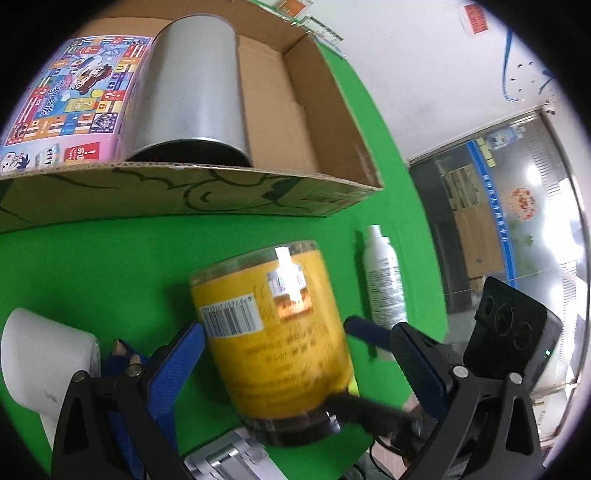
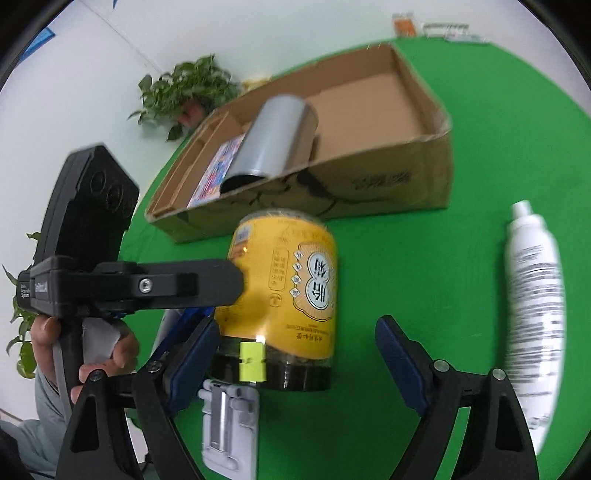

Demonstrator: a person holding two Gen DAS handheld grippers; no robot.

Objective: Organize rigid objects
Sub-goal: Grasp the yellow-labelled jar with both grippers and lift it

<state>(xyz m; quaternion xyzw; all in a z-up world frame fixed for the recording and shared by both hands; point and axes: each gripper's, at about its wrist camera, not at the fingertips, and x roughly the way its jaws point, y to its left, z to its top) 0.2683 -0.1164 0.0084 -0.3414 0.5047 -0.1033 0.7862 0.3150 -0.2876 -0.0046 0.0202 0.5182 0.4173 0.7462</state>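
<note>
Both of your tools frame the yellow jar (image 1: 273, 332): the left hand-held gripper (image 1: 291, 354) has its pads spread around it, the right hand-held gripper (image 2: 295, 354) gapes wide. Beyond the jar sits the cardboard box (image 2: 388, 184), a silver can (image 1: 195, 92) inside.

**Green tabletop and what rests on it**

A round table covered in green cloth (image 2: 461, 258) carries an open cardboard box (image 2: 388, 192) toward its far side. A white spray bottle (image 2: 535, 295) lies flat on the cloth, apart from the box. A grey plastic bracket (image 2: 229, 424) lies at the near edge, and a white paper roll (image 1: 40, 362) lies nearby. Small cards (image 2: 436, 29) lie at the far rim.
</note>
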